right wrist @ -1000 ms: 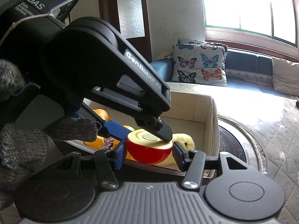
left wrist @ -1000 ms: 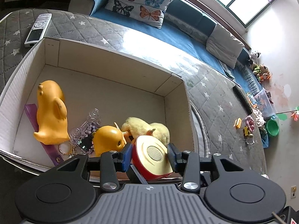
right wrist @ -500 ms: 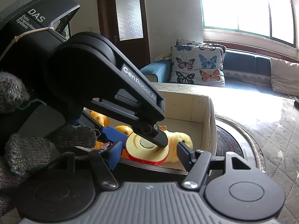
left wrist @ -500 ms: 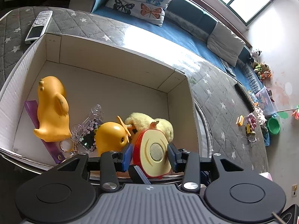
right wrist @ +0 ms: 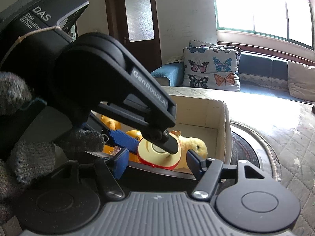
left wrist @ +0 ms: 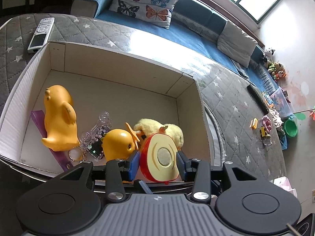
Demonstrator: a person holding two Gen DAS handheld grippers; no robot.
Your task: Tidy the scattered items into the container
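My left gripper [left wrist: 157, 162] is shut on a red toy apple half [left wrist: 159, 158] with a cream cut face, held low over the near right corner of the cardboard box [left wrist: 118, 57]. Inside the box lie a large yellow duck [left wrist: 58, 118], a small orange duck [left wrist: 117, 144], a yellow plush chick [left wrist: 159, 127], a clear keychain [left wrist: 94, 137] and a purple strip [left wrist: 39, 123]. In the right wrist view my right gripper [right wrist: 157, 162] is open at the box's near edge. The left gripper's finger [right wrist: 169, 141] lies across the apple half [right wrist: 159, 155] there.
A white remote [left wrist: 40, 33] lies on the grey quilted surface left of the box. A blue sofa with a butterfly cushion [left wrist: 145, 2] runs behind. Small toys and a green bowl [left wrist: 290, 126] sit on the floor at far right. A round dark mat [right wrist: 246, 151] lies right of the box.
The right gripper has opened and let go of the apple half. The left gripper now holds it alone, has tilted its cut face towards the camera and lowered it into the box.
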